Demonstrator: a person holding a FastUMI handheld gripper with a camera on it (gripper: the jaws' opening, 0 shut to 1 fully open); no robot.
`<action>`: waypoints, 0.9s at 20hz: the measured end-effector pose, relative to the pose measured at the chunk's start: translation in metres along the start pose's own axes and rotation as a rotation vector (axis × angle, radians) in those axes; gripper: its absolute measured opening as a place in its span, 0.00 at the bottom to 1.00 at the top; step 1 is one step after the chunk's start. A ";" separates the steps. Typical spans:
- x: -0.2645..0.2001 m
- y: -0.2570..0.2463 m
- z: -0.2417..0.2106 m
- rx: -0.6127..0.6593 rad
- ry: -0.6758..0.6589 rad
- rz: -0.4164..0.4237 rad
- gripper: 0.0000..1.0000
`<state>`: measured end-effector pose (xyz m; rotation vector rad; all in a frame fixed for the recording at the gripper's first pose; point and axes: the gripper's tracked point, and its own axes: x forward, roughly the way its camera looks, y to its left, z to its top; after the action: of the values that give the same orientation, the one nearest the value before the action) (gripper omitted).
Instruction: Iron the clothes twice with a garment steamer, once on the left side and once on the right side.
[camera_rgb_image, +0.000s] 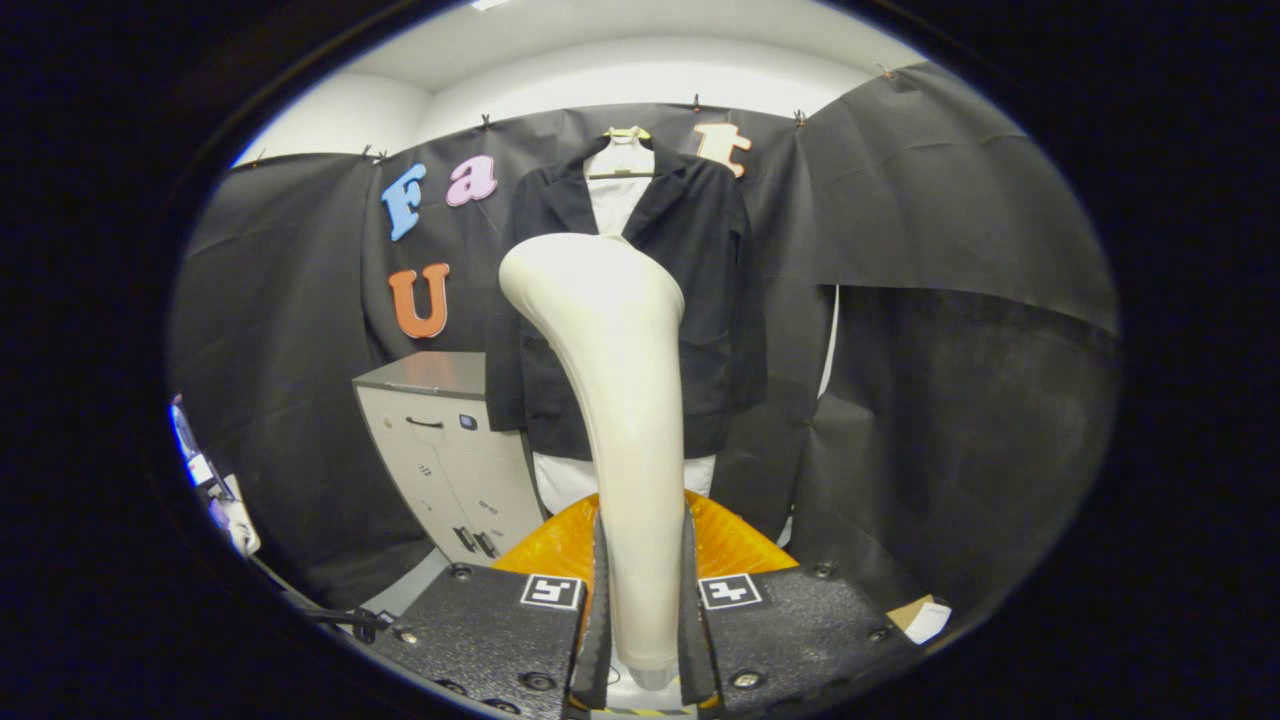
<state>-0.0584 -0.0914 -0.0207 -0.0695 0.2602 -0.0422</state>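
We see the hand-held gripper (640, 640) clamped on the smooth, cream plastic garment steamer (625, 400): both black fingers (598, 620) press its handle from either side. The handle rises from between them and curves to a rounded head toward 11 o'clock. Beyond it, at 12 o'clock, the dark matte jacket over a white shirt (700, 300) hangs on a hanger against the booth wall. A grey metal cabinet with drawers (440, 440) stands at 10 o'clock. A ribbed orange part (735, 540) sits just ahead of the fingers.

Grey cabinet (445, 450) left of hanging clothes; orange ridged object (735, 540) below.
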 end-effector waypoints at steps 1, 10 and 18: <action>0.002 0.002 0.002 -0.002 -0.004 -0.002 0.30; 0.016 0.006 0.017 0.001 -0.022 -0.017 0.30; 0.022 0.009 0.018 0.004 -0.015 -0.015 0.29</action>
<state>-0.0324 -0.0824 -0.0096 -0.0680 0.2442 -0.0573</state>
